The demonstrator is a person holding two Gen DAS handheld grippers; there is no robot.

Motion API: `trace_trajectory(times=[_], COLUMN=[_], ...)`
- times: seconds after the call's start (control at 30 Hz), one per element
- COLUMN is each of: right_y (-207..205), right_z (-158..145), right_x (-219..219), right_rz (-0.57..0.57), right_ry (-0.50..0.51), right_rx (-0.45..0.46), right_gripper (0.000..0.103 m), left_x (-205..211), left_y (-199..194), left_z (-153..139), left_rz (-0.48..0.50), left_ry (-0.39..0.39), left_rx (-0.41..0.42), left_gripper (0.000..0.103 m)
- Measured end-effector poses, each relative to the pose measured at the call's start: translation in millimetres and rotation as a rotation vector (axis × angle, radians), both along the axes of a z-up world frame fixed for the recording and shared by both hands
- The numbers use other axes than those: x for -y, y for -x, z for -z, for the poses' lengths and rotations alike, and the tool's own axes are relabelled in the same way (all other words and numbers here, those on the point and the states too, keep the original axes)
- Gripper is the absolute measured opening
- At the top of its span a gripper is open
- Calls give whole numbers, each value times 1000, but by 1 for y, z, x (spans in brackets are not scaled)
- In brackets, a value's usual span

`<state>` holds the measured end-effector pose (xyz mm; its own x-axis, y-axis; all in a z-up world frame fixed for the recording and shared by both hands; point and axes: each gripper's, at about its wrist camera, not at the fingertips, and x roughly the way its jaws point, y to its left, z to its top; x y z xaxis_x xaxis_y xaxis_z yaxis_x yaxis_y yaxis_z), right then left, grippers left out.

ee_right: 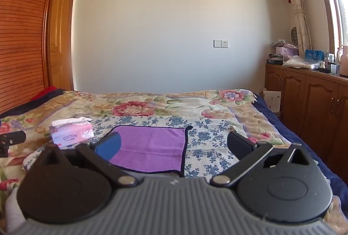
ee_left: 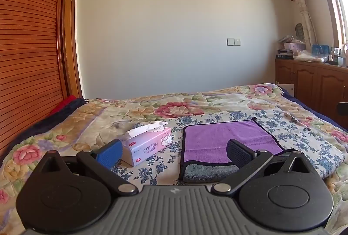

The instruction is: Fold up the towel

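Towel (ee_left: 226,137) one, tissue box (ee_left: 148,146) one, on bed (ee_left: 217,104)

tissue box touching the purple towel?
Apart. The left wrist view shows a strip of blue-flowered bedspread between the tissue box and the purple towel; the right wrist view shows the same gap.

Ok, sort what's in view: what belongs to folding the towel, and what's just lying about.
For the job:
purple towel, near edge flipped showing grey
left tool, open
right tool, open
bed it lies on

Lying about:
tissue box, left of the towel
clutter on the cabinet
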<state>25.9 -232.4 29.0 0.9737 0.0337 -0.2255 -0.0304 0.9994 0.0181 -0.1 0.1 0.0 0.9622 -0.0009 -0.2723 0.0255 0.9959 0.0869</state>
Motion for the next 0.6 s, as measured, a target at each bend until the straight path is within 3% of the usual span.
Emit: trace_trajectory(times=[0.6], right_y=[1], right_z=[-1], right_x=[1], right_rz=[0], right_ry=[4], right_rx=[4], right_gripper=[103], left_x=[1], left_y=[1], left_z=[0], left_rz=[-2], left_ry=[-9], left_rx=[4], left_gripper=[103])
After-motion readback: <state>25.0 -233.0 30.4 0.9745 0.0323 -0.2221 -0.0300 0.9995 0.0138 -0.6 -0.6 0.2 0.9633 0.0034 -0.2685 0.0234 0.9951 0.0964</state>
